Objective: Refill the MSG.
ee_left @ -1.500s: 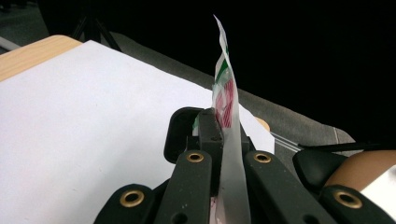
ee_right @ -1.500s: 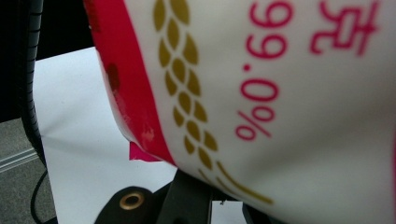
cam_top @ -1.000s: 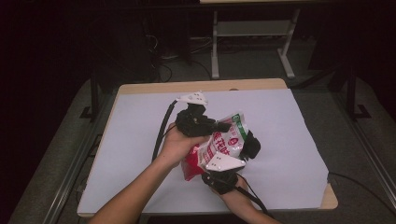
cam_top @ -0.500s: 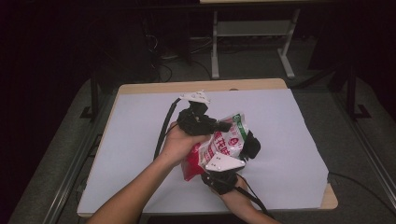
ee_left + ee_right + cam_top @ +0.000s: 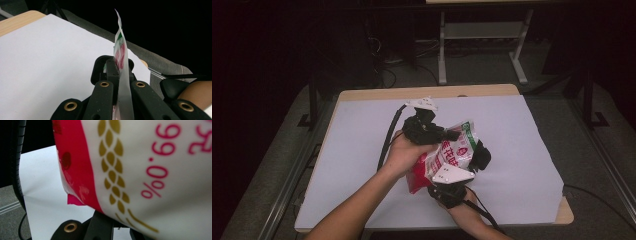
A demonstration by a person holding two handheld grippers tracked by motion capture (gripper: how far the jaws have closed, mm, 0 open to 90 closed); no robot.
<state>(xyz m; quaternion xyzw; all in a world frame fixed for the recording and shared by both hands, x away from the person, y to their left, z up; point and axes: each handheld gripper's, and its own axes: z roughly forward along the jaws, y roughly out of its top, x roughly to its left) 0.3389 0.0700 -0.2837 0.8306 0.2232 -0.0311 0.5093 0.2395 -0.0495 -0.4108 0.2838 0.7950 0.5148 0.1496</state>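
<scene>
Nothing shifted since the earlier high views: both hands in the same spot, bag at the same tilt above the table.

Left gripper [image 5: 452, 135] clamped on the top edge of the bag [image 5: 451, 155]; in the left gripper view, thin seam of the bag [image 5: 121, 57] pinched upright between the two black jaws [image 5: 117, 72], green and red print just above the pinch, clear film running down between the jaw arms. Left hand [image 5: 404, 155] wrapped round the gripper body, cable looping off behind it, grey three-cornered plate on top at the far end.

Right gripper [image 5: 479, 157] at the bag's other side, lower and nearer the person, grey plate [image 5: 452, 175] on top. Jaws closed on the bag's side as far as can be seen from above. In the right gripper view, bag [image 5: 140, 170] pressed close before the lens: red border, gold wheat-ear pattern, pink figures on white; jaw bases [image 5: 100, 227] dark beneath it, pinch itself hidden.

Bag held off the white sheet [image 5: 522, 150] between the two grippers, red lower end hanging down beside the left hand, white-and-green upper end toward the far side. White sheet spread over the wooden table [image 5: 422, 92] beneath both grippers.
</scene>
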